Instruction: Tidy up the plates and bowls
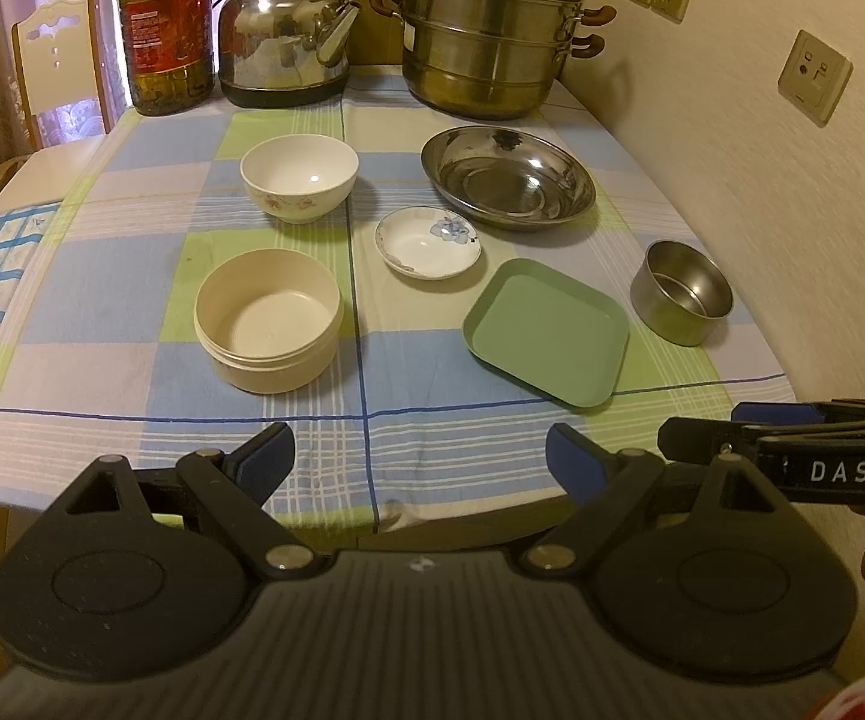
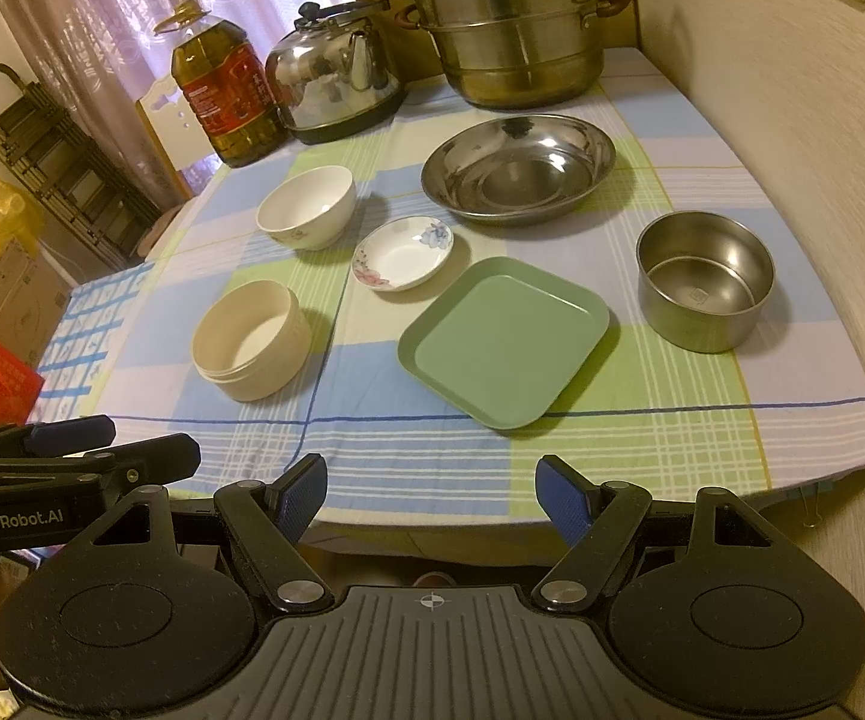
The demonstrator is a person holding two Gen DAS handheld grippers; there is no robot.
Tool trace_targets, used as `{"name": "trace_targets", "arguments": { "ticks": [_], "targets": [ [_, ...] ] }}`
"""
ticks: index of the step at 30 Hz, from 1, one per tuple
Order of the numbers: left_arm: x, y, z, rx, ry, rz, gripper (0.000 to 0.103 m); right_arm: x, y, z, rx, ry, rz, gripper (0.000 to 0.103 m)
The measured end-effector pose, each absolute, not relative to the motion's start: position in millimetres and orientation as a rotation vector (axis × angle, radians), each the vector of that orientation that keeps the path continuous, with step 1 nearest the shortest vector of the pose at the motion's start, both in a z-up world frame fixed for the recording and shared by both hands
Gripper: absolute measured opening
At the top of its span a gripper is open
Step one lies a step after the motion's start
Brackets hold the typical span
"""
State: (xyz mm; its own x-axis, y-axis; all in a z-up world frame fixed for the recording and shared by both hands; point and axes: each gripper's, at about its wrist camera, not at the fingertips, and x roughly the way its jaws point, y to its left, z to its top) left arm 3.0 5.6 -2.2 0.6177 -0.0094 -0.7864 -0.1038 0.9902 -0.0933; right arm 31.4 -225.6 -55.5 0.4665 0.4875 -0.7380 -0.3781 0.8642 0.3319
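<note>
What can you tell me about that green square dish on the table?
The green square plate looks like matte plastic, with rounded corners and a low raised rim. It is empty and lies flat on the checked tablecloth, turned cornerwise, between the small flowered saucer and the steel bowl, touching neither.

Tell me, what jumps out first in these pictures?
Probably the tall steel steamer pot at the back of the checked tablecloth, beside a shiny kettle and an oil bottle. Nearer, a green square plate lies among scattered bowls. Both black grippers, left and right, hang open at the table's near edge.
</note>
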Motion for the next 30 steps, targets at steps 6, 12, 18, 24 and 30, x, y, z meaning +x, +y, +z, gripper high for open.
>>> {"name": "trace_targets", "arguments": {
  "ticks": [6,12,18,24,30],
  "targets": [
    [3.1,6.3,-1.8,-0.136,0.904,0.054,0.090,31.7,-224.0,-54.3,0.127,0.945,0.533,0.076],
    [2.7,6.7,-1.3,-0.138,0.906,0.052,0.090,31.6,-222.8,-55.1,0.127,0.945,0.533,0.076],
    [1.5,5.9,-0.5,-0.139,0.906,0.052,0.090,31.5,-222.7,-55.1,0.126,0.944,0.532,0.076],
    [1.3,6.1,-0.4,-0.141,0.906,0.052,0.090,31.3,-223.0,-55.0,0.126,0.944,0.533,0.076],
    [1.0,6.2,-0.6,-0.142,0.906,0.051,0.090,31.5,-222.4,-55.1,0.126,0.945,0.532,0.076]
  ]
}}
